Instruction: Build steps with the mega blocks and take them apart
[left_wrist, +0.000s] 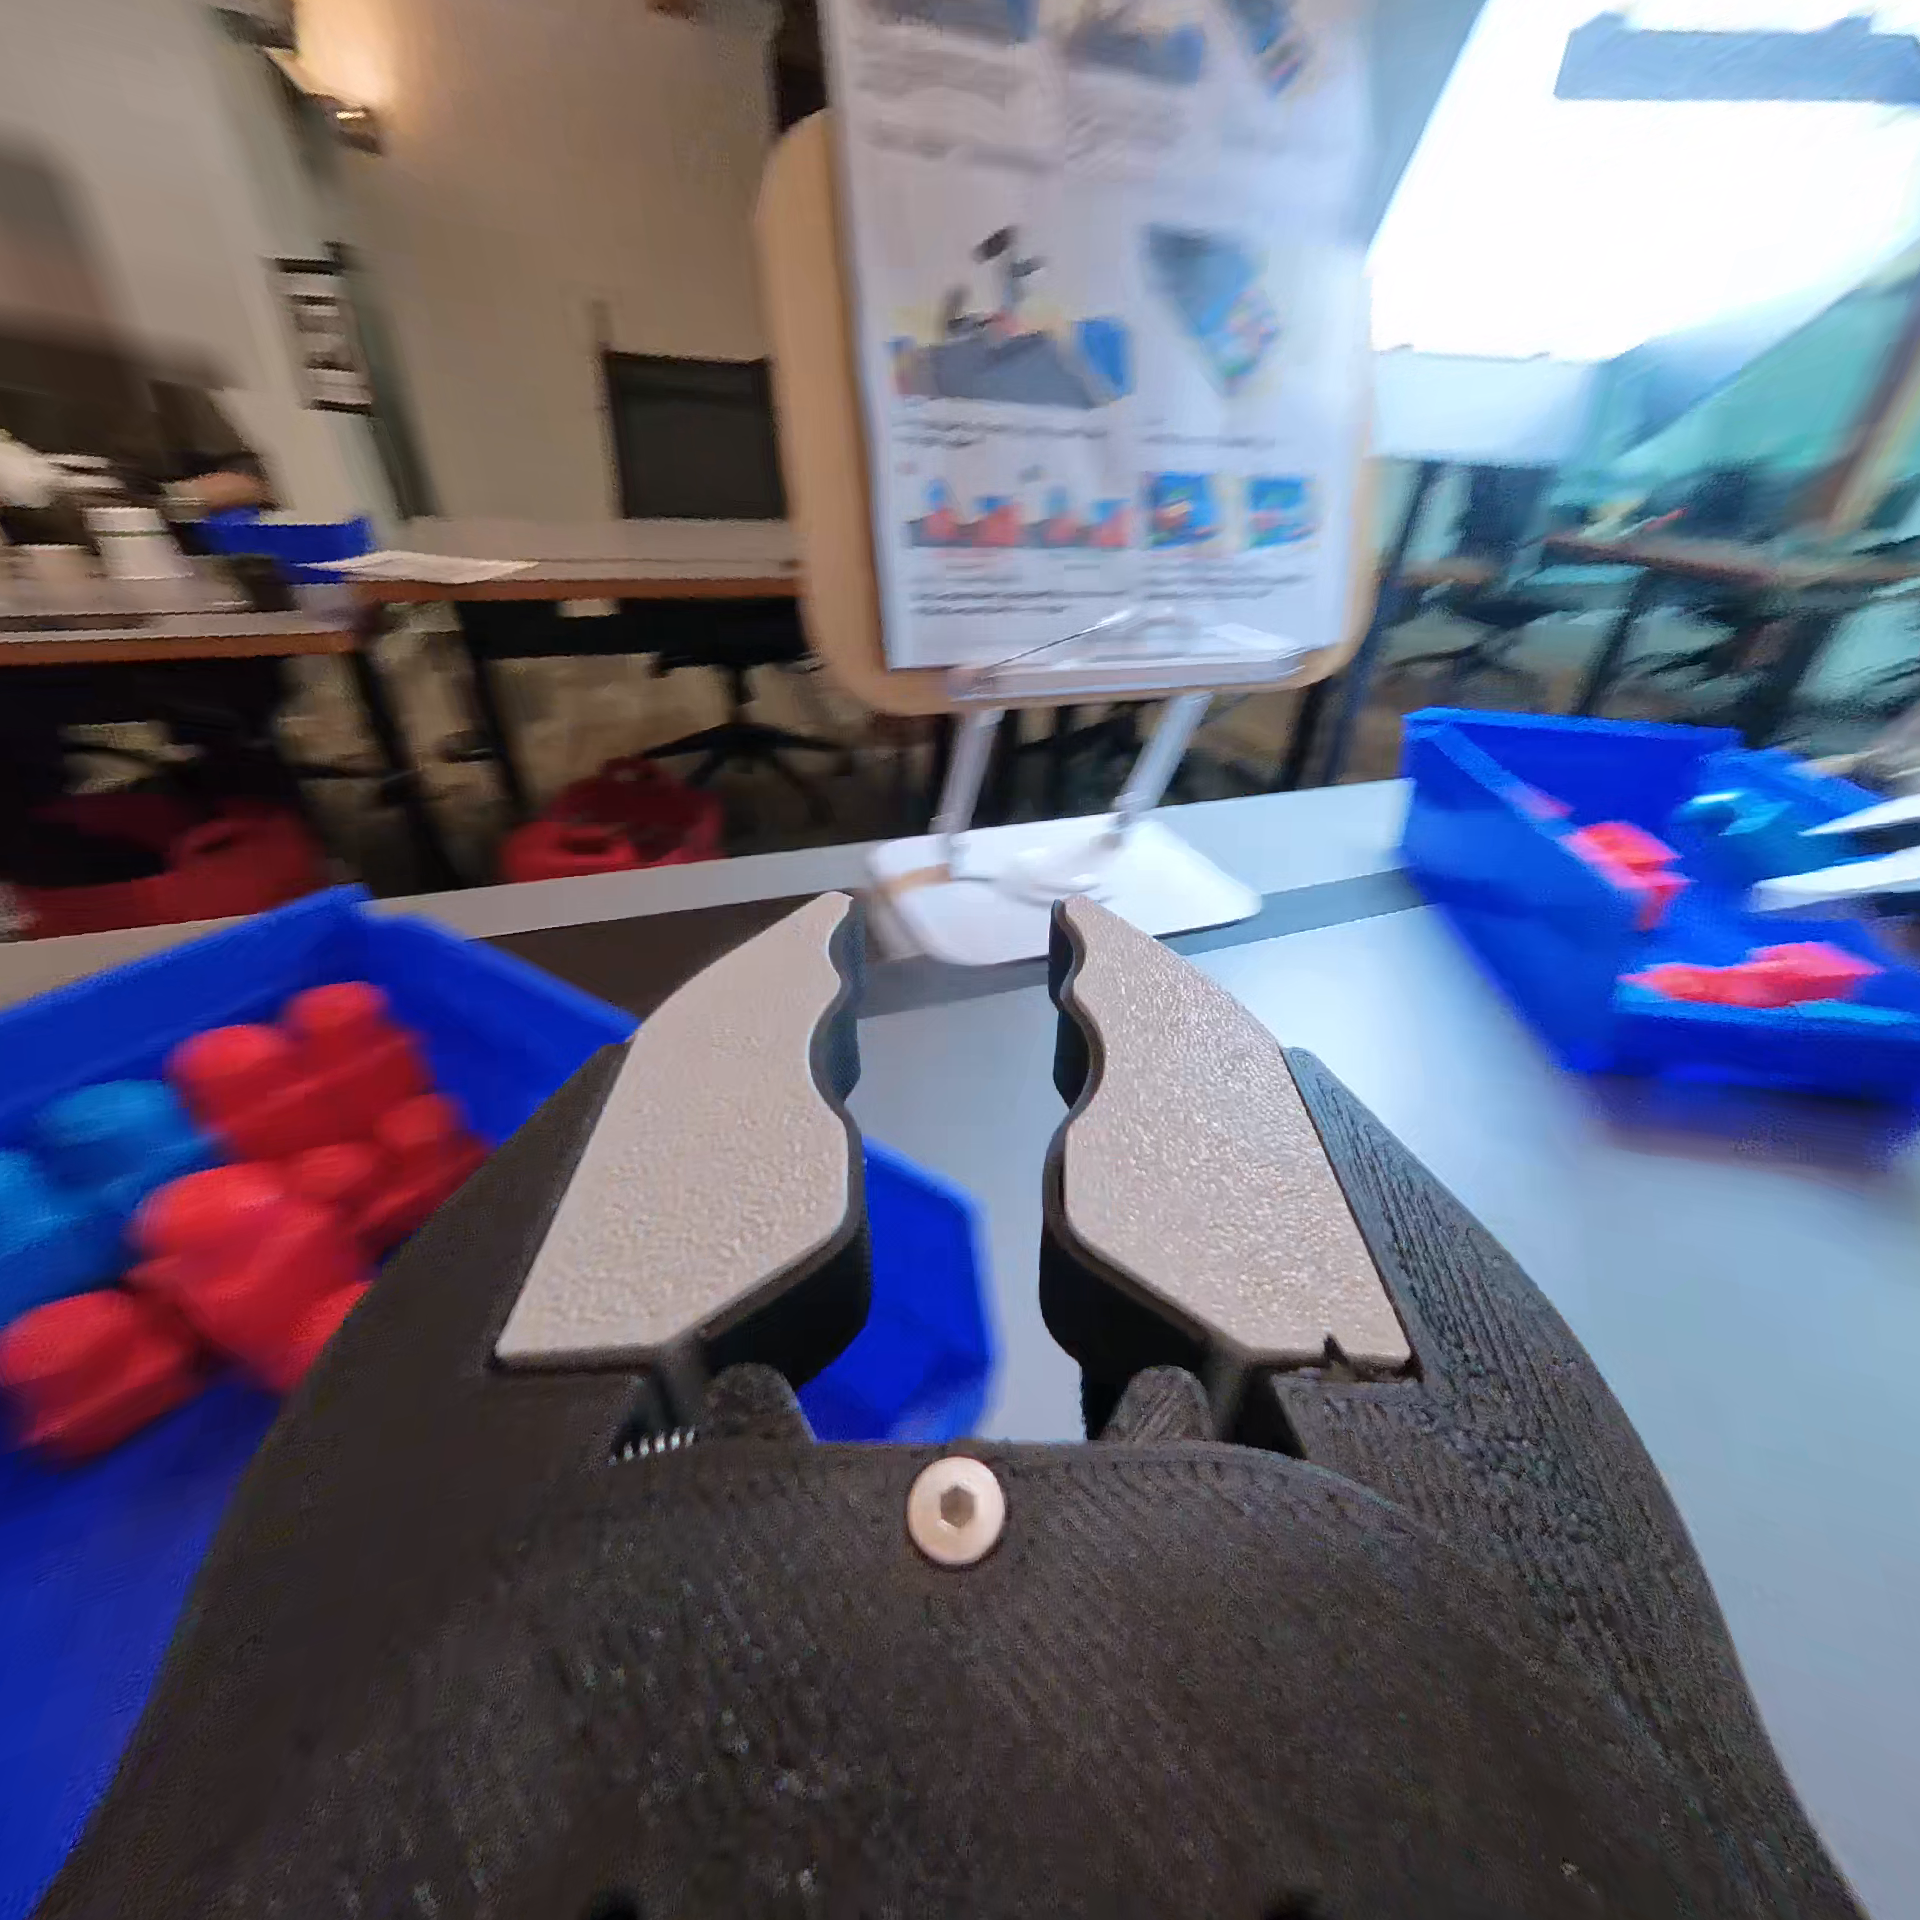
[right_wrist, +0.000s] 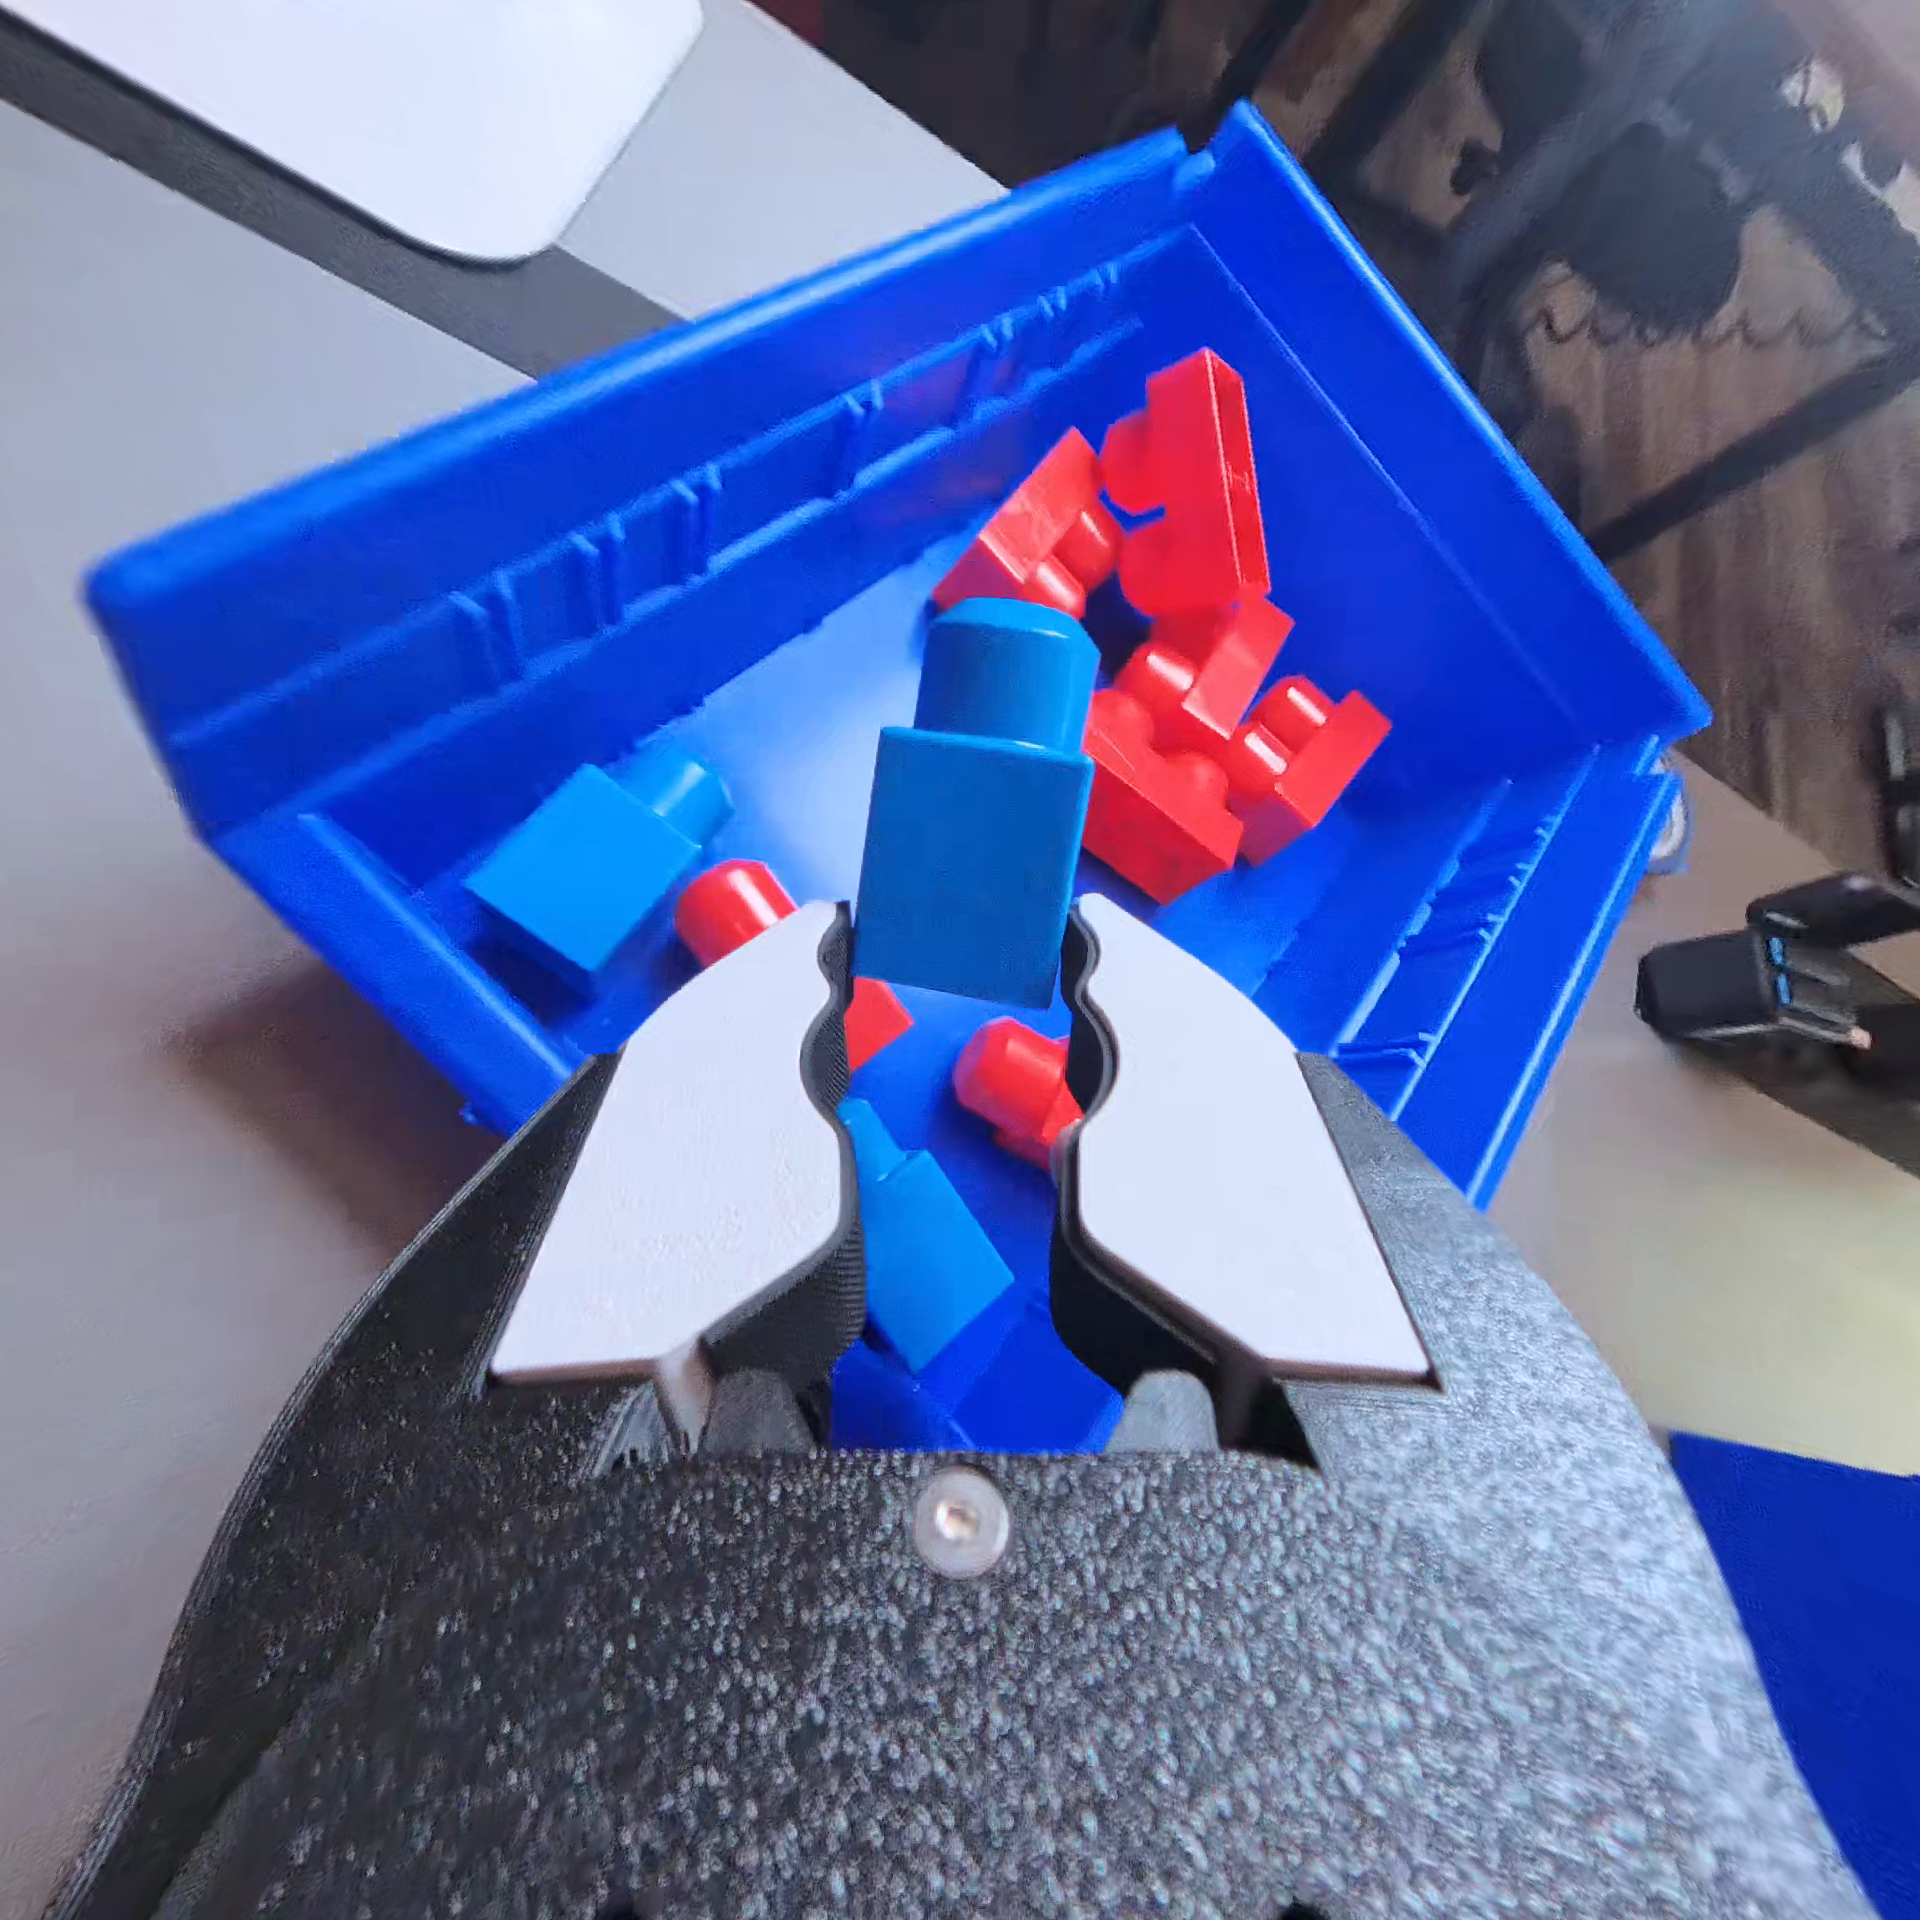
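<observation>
A light-blue block (right_wrist: 971, 862) with a single stud is pinched by its lower end between the fingertips of the right gripper (right_wrist: 956, 940), stud pointing toward twelve o'clock, above the floor of a blue bin (right_wrist: 582, 582). In that bin, a heap of red blocks (right_wrist: 1195, 665) lies at about two o'clock from the held block, and another light-blue block (right_wrist: 597, 862) lies at nine o'clock. The left gripper (left_wrist: 951, 961) hangs over the grey table (left_wrist: 1558, 1299) with its jaws parted and nothing between them. At its eight o'clock a second blue bin (left_wrist: 457, 966) holds blurred red and blue blocks (left_wrist: 260, 1174). A poster stand (left_wrist: 1091, 343) rises at twelve o'clock.
</observation>
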